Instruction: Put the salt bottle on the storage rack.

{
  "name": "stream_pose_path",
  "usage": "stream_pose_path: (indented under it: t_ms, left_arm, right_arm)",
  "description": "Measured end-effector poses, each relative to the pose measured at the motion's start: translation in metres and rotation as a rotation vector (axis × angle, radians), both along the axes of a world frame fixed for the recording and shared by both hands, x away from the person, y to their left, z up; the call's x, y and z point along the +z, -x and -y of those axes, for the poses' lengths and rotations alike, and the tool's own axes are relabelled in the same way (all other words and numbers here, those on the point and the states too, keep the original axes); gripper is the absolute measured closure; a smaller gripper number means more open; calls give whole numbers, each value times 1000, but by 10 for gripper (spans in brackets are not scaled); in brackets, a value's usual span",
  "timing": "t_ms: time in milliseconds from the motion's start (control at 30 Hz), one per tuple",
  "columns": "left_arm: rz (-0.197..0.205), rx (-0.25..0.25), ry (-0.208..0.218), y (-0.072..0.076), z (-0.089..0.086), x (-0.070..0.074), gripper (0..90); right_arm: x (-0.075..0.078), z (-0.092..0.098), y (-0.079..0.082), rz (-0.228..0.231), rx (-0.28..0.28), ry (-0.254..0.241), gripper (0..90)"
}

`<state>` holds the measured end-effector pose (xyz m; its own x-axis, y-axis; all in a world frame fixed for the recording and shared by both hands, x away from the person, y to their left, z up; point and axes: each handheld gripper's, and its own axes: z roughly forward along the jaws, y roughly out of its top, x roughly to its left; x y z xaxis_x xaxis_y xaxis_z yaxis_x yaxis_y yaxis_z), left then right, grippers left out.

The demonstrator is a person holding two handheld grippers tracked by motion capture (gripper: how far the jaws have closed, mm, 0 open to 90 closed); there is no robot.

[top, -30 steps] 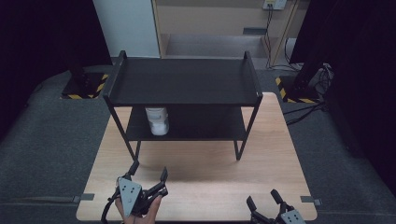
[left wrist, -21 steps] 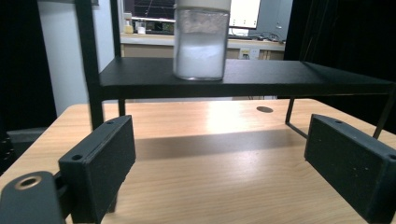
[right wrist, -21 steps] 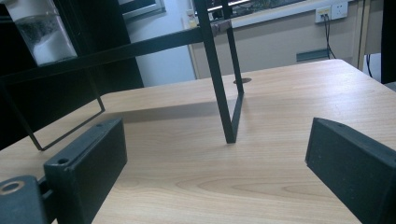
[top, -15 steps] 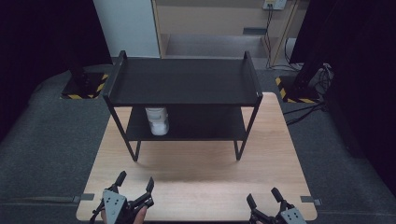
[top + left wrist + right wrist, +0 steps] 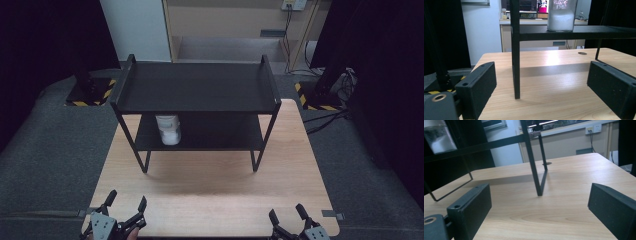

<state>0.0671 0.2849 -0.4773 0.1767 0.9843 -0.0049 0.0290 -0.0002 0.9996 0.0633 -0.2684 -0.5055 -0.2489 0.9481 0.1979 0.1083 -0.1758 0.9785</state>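
A black two-tier metal shelf [image 5: 196,85] stands on the far half of the wooden table [image 5: 215,190]. On its lower tier, toward the left, sits a clear jar of white powder [image 5: 168,129], also seen as the jar [image 5: 562,15] and the jar [image 5: 439,137]. My left gripper [image 5: 126,201] rests open at the table's near left edge, nothing between its jaws, facing the shelf's front left leg [image 5: 515,50]. My right gripper [image 5: 287,215] is open at the near right edge, empty, facing the front right leg [image 5: 532,157].
Dark grey carpet surrounds the table. Black stands with yellow-striped bases [image 5: 90,95] flank the far corners, with cables [image 5: 345,85] at the right. A beige cabinet [image 5: 235,30] stands behind the shelf.
My left gripper has drawn back toward the near edge and to the left. The right gripper has stayed almost still.
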Motion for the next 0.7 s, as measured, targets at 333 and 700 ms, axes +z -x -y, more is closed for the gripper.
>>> stream_pose_path:
  t_ms: [333,700]
  left_arm:
    - [-4,54,8,2,3,-3,77]
    - [-12,52,15,0,0,-4,78]
  right_arm:
    - [-3,3,0,-1,-20,-2,51]
    - [-7,9,-4,-11,-32,-9,52]
